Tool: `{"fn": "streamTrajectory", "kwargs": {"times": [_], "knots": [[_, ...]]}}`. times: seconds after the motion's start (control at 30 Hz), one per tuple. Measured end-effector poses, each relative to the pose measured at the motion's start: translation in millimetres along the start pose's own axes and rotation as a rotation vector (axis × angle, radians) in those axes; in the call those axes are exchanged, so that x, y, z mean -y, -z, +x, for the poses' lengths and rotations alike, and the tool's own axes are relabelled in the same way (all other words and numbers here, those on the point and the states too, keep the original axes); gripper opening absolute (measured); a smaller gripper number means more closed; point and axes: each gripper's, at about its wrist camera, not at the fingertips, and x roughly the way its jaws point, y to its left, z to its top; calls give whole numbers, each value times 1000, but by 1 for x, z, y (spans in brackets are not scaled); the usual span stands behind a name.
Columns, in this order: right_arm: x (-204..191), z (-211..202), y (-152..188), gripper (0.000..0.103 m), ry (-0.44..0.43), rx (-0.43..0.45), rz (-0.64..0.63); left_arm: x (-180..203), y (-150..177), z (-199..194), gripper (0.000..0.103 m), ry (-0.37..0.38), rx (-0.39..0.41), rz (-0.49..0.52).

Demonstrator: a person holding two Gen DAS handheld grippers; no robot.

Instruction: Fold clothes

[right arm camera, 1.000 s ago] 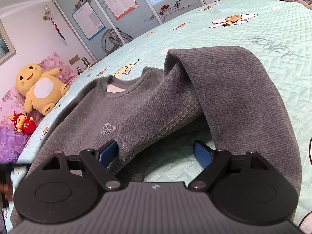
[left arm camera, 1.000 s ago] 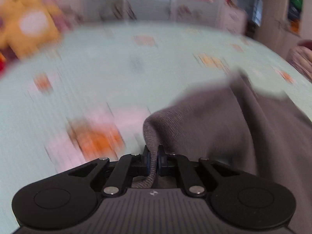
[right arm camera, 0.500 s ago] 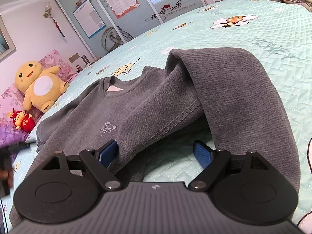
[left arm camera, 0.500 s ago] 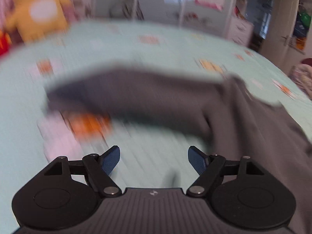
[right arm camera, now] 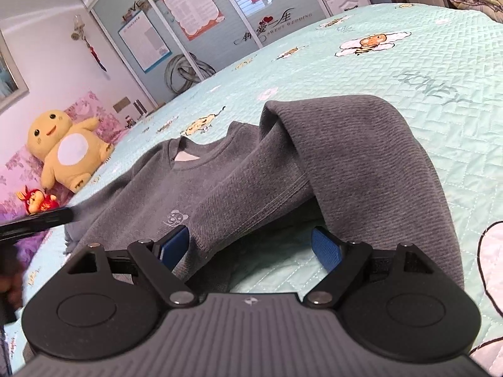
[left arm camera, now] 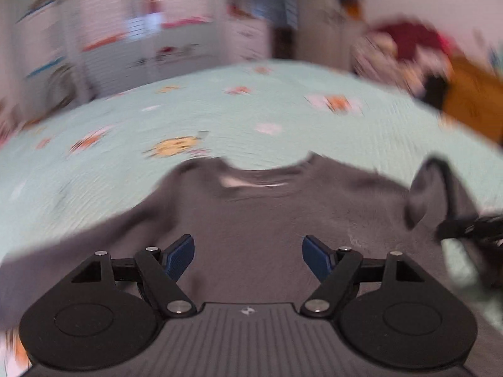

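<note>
A grey knit sweater (right arm camera: 195, 182) lies on the bed, neck hole away from me, small panda mark on the chest. Its right sleeve (right arm camera: 361, 163) is folded over in an arch. My right gripper (right arm camera: 251, 246) stands open low over the hem, the left blue pad against the fabric, nothing clamped. In the blurred left wrist view the sweater (left arm camera: 257, 213) fills the middle, collar at the far side. My left gripper (left arm camera: 248, 257) is open just above its body and holds nothing. The other gripper's black tip (left arm camera: 465, 226) shows at the right, beside the folded sleeve.
The mint quilted bedspread (right arm camera: 393, 72) with bee prints spreads all round. A yellow plush toy (right arm camera: 66, 150) and a small red toy (right arm camera: 34, 199) sit at the pillow end. Wardrobe doors (right arm camera: 195, 15) stand beyond the bed. The left gripper's black edge (right arm camera: 37, 218) enters at left.
My left gripper let go of the sweater's left sleeve, opened, and swung round to face the sweater's body and collar. The right gripper has barely moved and stays open.
</note>
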Motion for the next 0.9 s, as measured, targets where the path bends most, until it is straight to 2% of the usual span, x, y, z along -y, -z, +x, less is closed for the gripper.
{"fn": "streamTrajectory", "kwargs": {"times": [0.13, 0.23, 0.33, 0.5, 0.53, 0.6, 0.63, 0.67, 0.7, 0.9], "knots": [[5, 3, 1, 84, 3, -6, 9, 30, -26, 61, 79, 38, 18, 181], [7, 4, 2, 84, 1, -9, 13, 40, -35, 94, 79, 79, -12, 289], [7, 4, 2, 84, -1, -7, 15, 43, -41, 112, 79, 134, -23, 295], [7, 6, 4, 84, 3, -7, 14, 50, -52, 137, 76, 232, -51, 234], [7, 6, 4, 84, 4, -7, 14, 51, -53, 142, 70, 260, -73, 220], [7, 6, 4, 84, 5, -6, 14, 53, -53, 152, 41, 318, -126, 186], [7, 6, 5, 84, 6, -6, 14, 53, -53, 154, 12, 352, -143, 156], [7, 6, 5, 84, 6, -5, 14, 52, -53, 153, 7, 372, -142, 129], [7, 6, 5, 84, 6, -5, 15, 52, -55, 150, 7, 358, -118, 116], [8, 7, 4, 84, 14, 14, 40, 45, -96, 141, 7, 154, 60, 11]]}}
